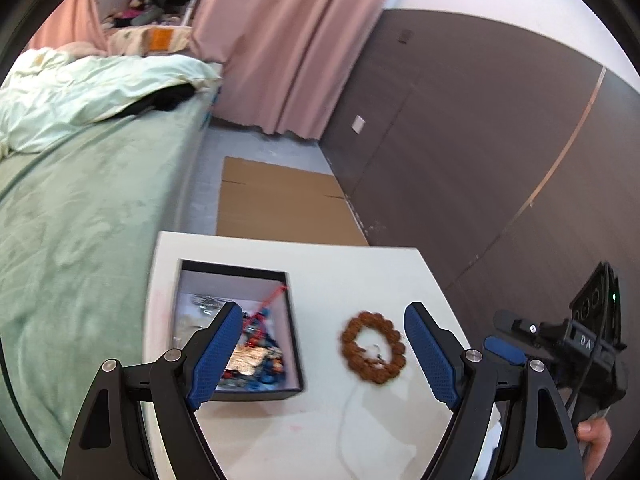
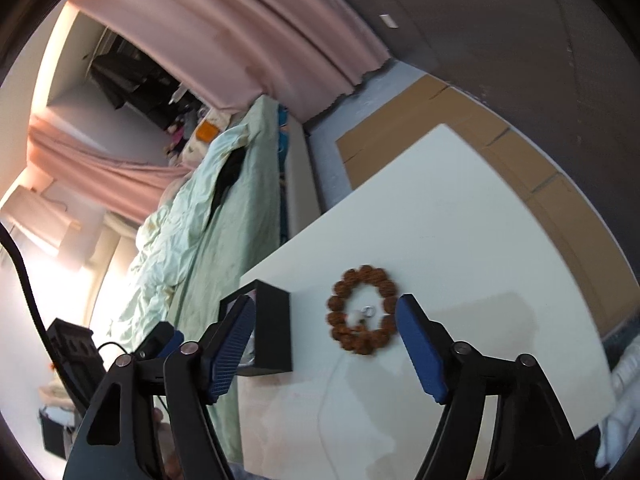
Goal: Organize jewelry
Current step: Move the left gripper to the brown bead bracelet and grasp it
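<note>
A brown beaded bracelet [image 1: 373, 347] lies flat on the white table [image 1: 340, 272], right of an open black box [image 1: 256, 284] that holds several jewelry pieces [image 1: 256, 354]. A small silver ring [image 2: 367, 311] lies inside the bracelet's loop [image 2: 362, 309]. My left gripper [image 1: 322, 322] is open and empty, above the table between box and bracelet. My right gripper [image 2: 326, 312] is open and empty, just short of the bracelet, with the box [image 2: 272, 332] by its left finger. The right gripper also shows at the right edge of the left wrist view [image 1: 505, 349].
A bed with a green sheet [image 1: 88, 216] and a pale quilt [image 1: 80, 92] stands left of the table. Flat cardboard [image 1: 280, 208] lies on the floor behind the table. A dark wall [image 1: 480, 140] and pink curtains [image 1: 280, 40] lie beyond.
</note>
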Tool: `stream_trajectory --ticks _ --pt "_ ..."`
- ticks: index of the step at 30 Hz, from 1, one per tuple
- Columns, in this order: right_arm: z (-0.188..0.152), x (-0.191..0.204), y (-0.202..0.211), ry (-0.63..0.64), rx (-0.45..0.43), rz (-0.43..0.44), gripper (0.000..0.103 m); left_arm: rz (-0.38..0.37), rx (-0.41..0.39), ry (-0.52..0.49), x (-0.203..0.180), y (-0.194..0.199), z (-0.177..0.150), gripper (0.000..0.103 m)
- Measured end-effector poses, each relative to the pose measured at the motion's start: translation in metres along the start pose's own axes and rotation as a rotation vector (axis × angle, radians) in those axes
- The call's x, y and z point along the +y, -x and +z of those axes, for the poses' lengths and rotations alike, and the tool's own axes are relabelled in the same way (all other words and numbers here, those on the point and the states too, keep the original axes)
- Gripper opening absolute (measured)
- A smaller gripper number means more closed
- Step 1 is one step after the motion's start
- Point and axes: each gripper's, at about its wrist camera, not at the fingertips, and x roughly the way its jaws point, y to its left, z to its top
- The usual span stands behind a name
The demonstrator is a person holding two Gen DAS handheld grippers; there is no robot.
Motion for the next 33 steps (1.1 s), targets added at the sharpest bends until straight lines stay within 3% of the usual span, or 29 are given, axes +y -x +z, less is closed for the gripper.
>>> stream_trajectory --ticks 8,14,27,33 --pt "0.008 -0.039 0.013 -0.104 0.010 -0.056 0.073 -0.055 0.055 -0.101 -0.045 -0.029 -0.018 0.081" --pt "0.009 -0.066 0.016 -0.176 0.041 -0.133 0.073 -0.090 0.136 -0.159 -0.072 -0.060 -0.031 0.061" --pt "0.017 -0.088 0.023 -0.240 0.014 -0.270 0.073 -0.057 0.283 -0.234 -0.099 -0.126 -0.054 0.059" --pt "0.022 -0.095 0.025 -0.258 0.002 -0.283 0.073 -0.021 0.333 -0.290 -0.110 -0.146 -0.068 0.048"
